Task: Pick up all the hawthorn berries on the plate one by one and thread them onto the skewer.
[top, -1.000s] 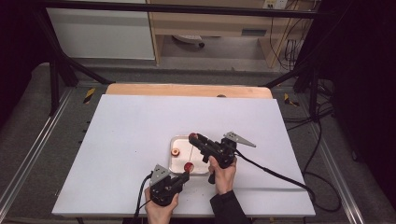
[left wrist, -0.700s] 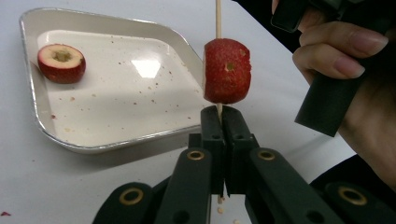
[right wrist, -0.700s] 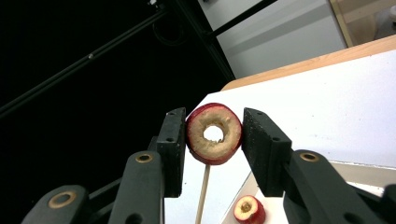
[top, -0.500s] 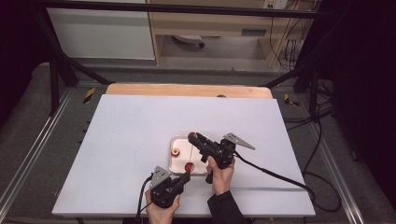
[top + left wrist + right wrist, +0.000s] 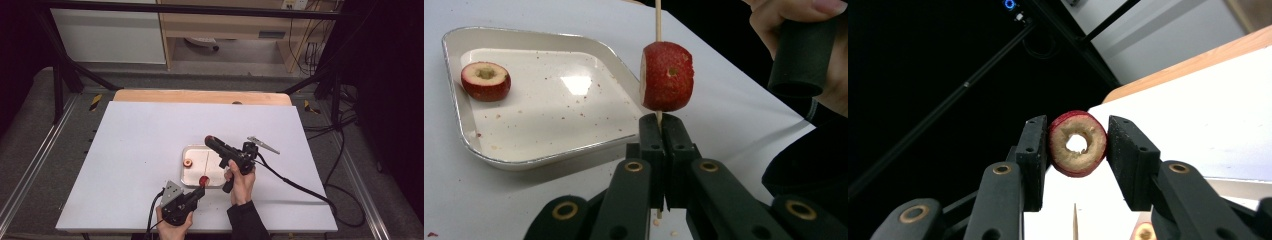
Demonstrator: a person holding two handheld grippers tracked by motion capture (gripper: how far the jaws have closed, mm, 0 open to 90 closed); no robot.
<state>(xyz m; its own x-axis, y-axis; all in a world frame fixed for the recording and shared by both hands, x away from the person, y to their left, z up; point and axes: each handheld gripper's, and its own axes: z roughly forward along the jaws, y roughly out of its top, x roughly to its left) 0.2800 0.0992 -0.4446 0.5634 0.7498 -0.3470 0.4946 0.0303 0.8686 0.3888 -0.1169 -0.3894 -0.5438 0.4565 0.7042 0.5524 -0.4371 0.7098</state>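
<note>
Left gripper – jaws pressed together on a skewer carrying one fruit piece. Right gripper pinches a cored fruit ring above the tray.

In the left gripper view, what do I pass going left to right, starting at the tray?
Fruit slice lying in the tray → bare floor of the metal tray → cored red fruit on the skewer, above the shut left hand-held gripper → the person's hand on the black handle.
</note>
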